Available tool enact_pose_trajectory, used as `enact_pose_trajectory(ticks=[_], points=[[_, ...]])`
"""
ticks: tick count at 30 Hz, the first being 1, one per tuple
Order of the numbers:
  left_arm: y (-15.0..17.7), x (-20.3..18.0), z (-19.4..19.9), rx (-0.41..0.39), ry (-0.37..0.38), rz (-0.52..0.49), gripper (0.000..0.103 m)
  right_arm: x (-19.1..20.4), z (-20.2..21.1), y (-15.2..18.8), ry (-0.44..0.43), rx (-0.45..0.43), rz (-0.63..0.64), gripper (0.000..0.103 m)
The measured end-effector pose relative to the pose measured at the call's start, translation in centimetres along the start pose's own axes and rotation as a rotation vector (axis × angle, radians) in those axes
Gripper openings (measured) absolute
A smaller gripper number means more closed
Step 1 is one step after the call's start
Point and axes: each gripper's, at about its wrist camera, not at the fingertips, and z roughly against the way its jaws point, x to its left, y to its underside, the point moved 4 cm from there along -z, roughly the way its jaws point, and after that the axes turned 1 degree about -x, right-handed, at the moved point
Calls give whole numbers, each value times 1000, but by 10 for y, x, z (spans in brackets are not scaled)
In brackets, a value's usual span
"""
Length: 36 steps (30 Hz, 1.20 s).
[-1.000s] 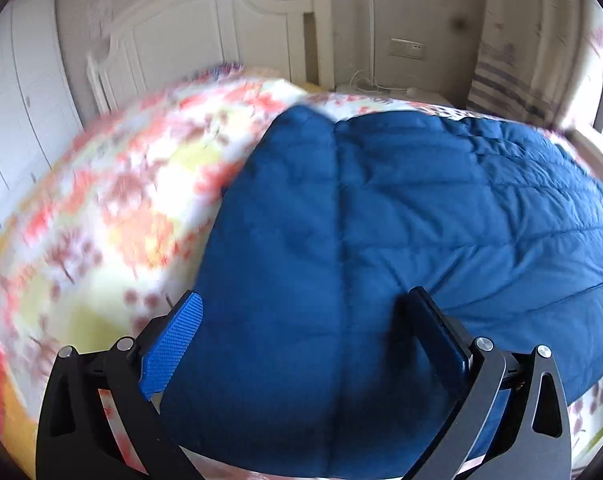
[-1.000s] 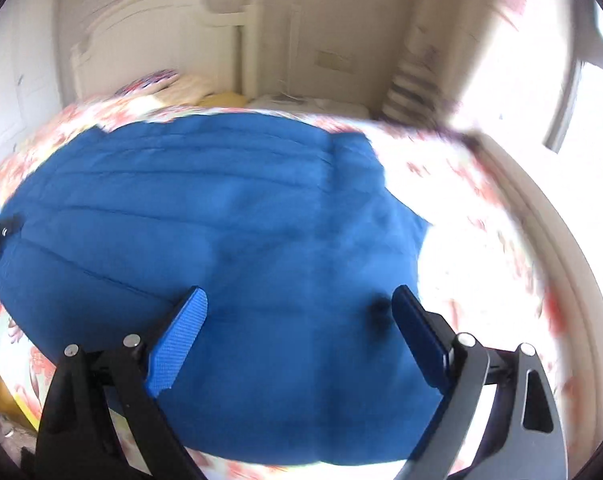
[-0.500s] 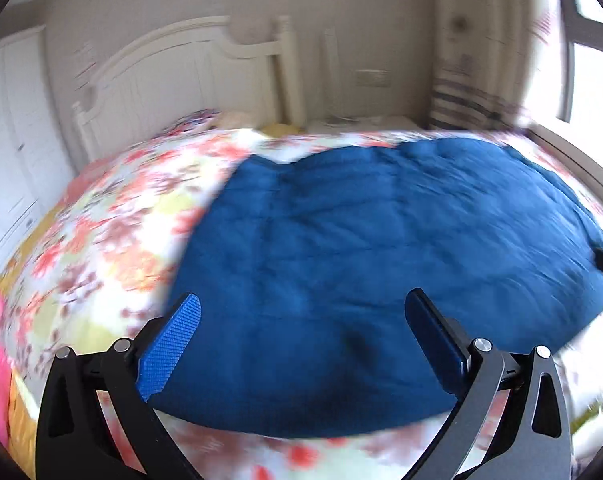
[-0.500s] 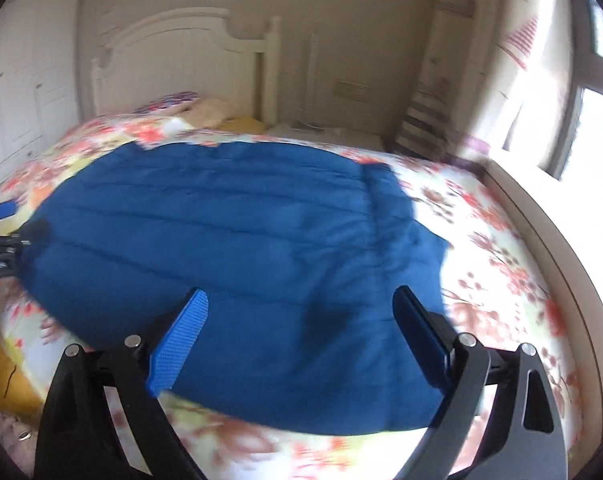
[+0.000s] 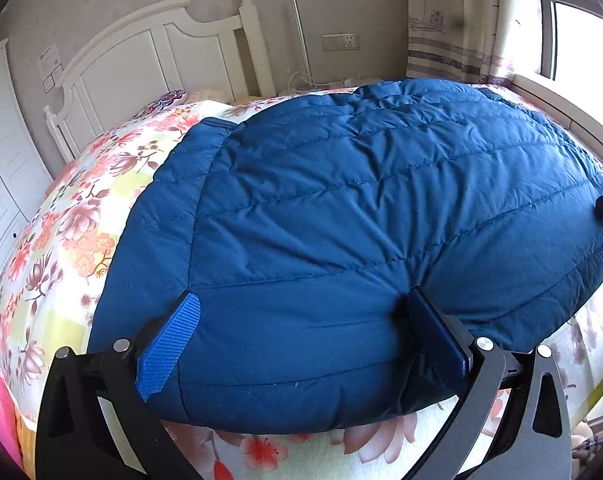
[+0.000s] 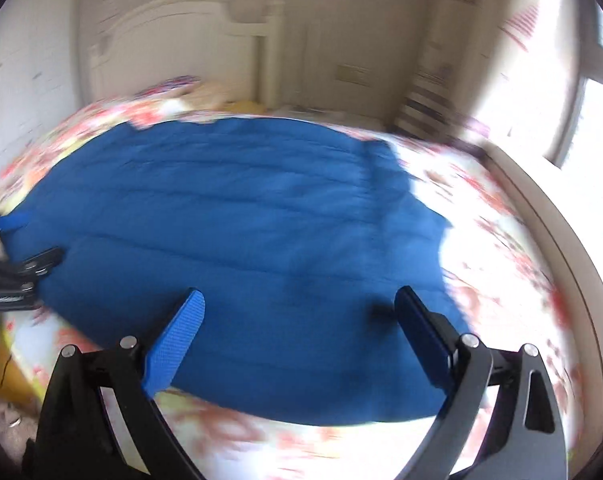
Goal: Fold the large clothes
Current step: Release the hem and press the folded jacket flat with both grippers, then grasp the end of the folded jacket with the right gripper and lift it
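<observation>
Left gripper (image 5: 301,332) jaws wide apart, holding nothing; both pads sit over the near hem of the blue quilted down jacket (image 5: 361,208), right pad pressing a dent into the puffy fabric. Right gripper (image 6: 297,328) same story: spread wide, empty, hovering over the jacket's near hem (image 6: 241,240) on its own side, view motion-blurred so contact can't be told.

Jacket lies straight ahead of both claws, spread flat across the floral bedspread (image 5: 73,220), running away toward the white headboard (image 5: 141,64). A folded-in panel edge runs up the jacket's side just ahead of your left claw's left pad. The left gripper shows at the left edge of the right wrist view.

Judgement: you're lining up to grab the near hem for a fold away from you. To do it well:
- drop both claws lower so one pad goes under the hem, not both on top; puffy fill will squirt out of a shallow pinch
- bite deep, through all layers, else the under layer stays behind
- keep the two claws level and well apart along the hem so the fold line stays straight
- close both before lifting; slick shell likely to slip
- lift low, carry toward the headboard, lay down, don't drag the bedspread with it
</observation>
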Motion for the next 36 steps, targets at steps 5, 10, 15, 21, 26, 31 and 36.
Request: enact_pose_trajectory(ticks=[5,10,15,21,26,31,36], points=[[1,0,-2,-4,0,-1,99,-15,-11,17,-71,12,-65,95],[2,1,-3,-4,7,-2,99,-18,-14,14,-82,24,-72,96],[2,0,-3,-5,7,-5,99,-18,0,14,-72,22,-84,96],[2,0,-2,-11,12,-7,99,-30,45,43,-139,16,-205,97],[3,-1,-2,-16,12,-5,99,-45,49,75,-228,89,-361,97],[4,0,-1,-17,17,-11,99,-47,28,75,-292,118,-477,97],[4,0,-1,-13,16,-13,99,-42,-1,52,-310,116,-584,99]])
